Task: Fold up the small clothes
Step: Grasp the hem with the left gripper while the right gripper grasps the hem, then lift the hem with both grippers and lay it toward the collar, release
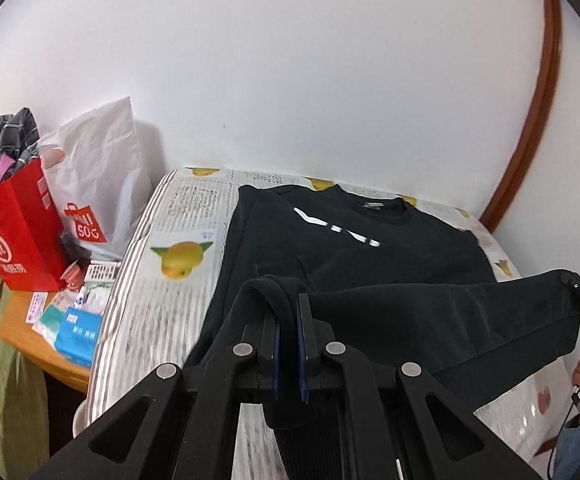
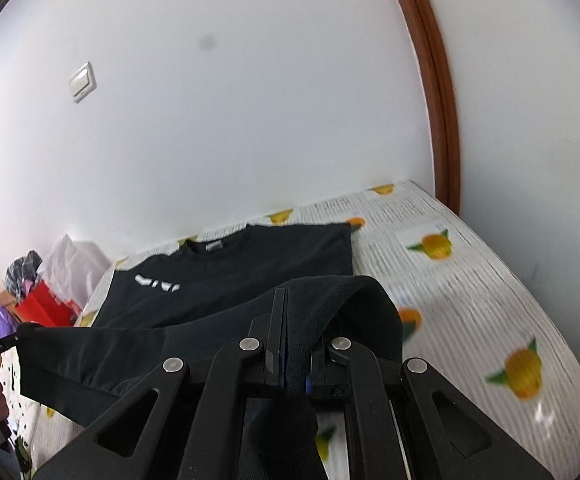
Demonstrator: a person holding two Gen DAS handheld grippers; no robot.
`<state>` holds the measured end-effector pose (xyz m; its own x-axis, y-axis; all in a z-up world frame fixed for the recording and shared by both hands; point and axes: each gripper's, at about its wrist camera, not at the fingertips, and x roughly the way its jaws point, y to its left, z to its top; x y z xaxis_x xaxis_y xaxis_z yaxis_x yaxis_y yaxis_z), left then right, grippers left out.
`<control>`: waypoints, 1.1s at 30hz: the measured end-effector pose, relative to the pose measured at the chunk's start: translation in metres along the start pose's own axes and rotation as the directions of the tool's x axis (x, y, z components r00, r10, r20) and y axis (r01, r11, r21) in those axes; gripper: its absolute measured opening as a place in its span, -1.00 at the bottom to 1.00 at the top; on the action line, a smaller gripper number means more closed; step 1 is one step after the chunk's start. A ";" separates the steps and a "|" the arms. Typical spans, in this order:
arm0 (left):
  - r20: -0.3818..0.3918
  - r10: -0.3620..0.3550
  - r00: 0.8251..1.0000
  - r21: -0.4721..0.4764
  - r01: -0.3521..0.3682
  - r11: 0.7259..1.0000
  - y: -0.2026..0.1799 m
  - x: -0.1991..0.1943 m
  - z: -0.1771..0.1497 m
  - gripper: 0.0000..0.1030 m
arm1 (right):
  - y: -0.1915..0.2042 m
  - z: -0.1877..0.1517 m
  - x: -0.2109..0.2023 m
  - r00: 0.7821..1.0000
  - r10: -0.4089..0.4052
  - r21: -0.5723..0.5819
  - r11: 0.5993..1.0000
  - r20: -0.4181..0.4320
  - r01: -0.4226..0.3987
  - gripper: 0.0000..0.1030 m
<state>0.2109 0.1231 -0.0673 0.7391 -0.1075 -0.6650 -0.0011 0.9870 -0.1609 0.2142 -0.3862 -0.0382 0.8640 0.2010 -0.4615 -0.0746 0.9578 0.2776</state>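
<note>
Nearby, red bag [image 1: 18, 232] and white bag [image 1: 102, 184] beside black sweatshirt [image 1: 329, 248]

We record a bed [image 1: 178, 240] against a white wall, its cover printed with grey text lines and yellow fruit. Directly on it lies a black shirt [image 1: 329, 248], collar toward the wall and white lettering up, its upper part flat while the near hem is raised off the cover. To the left we note a wooden side table [image 1: 22, 328] carrying a red bag [image 1: 18, 236], a white bag [image 1: 98, 184] and small packets [image 1: 74, 332].
</note>
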 end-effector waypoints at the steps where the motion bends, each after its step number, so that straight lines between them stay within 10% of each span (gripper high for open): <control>1: -0.005 0.004 1.000 -0.003 -0.004 1.000 0.001 0.007 0.003 -0.87 | 0.000 0.004 0.008 1.000 -0.003 0.002 1.000 -0.003 0.003 -0.88; 24: -0.133 0.161 0.978 0.045 -0.156 0.987 0.002 0.139 0.019 -0.85 | -0.023 0.003 0.180 0.967 -0.170 -0.046 0.985 -0.188 0.164 -0.87; 33: -0.146 0.143 0.979 0.035 -0.140 0.990 0.007 0.107 0.008 -0.55 | -0.026 -0.009 0.127 0.970 -0.170 -0.090 0.984 -0.172 0.157 -0.45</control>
<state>0.2949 0.1198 -0.1338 0.6253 0.0189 -0.7801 -0.0811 0.9959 -0.0408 0.3213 -0.3833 -0.1119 0.7653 0.0673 -0.6402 0.0174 0.9920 0.1251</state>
